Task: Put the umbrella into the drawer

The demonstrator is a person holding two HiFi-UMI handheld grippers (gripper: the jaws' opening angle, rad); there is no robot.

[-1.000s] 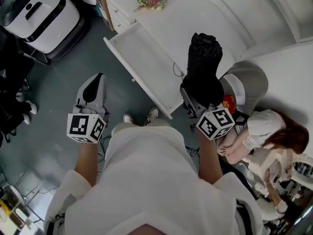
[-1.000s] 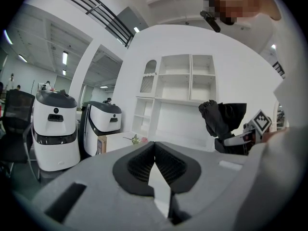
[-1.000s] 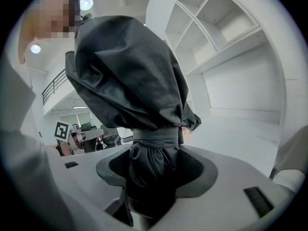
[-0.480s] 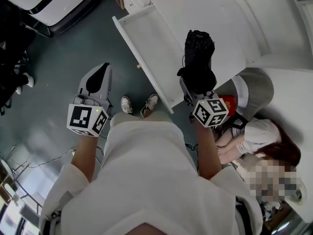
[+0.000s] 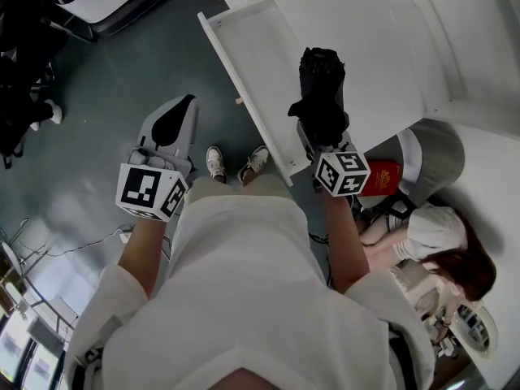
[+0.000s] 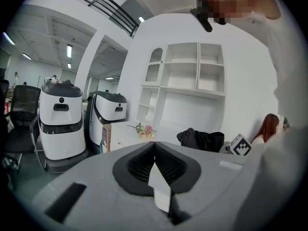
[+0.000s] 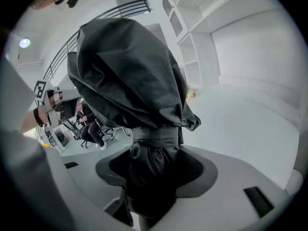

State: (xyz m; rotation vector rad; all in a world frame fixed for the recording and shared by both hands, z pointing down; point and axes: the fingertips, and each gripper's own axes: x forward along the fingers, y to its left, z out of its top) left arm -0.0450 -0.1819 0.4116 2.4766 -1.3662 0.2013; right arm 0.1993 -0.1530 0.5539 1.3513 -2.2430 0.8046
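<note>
Well, my right gripper [image 7: 155, 172] has its fingers clamped on the folded black umbrella [image 5: 320, 84] — the strapped bundle fills the gap between them and sticks out ahead. In the head view the umbrella shows over the right rim of the open white drawer [image 5: 240, 51] and the edge of the cabinet's top surface [image 5: 382, 47]; it is not inside the drawer. My left gripper [image 5: 183, 112] hangs over the floor [image 5: 97, 112], left of the drawer and apart from it — its fingers [image 6: 137, 162] are pressed together, nothing between them. A person [image 5: 431, 234] sits low at the right.
</note>
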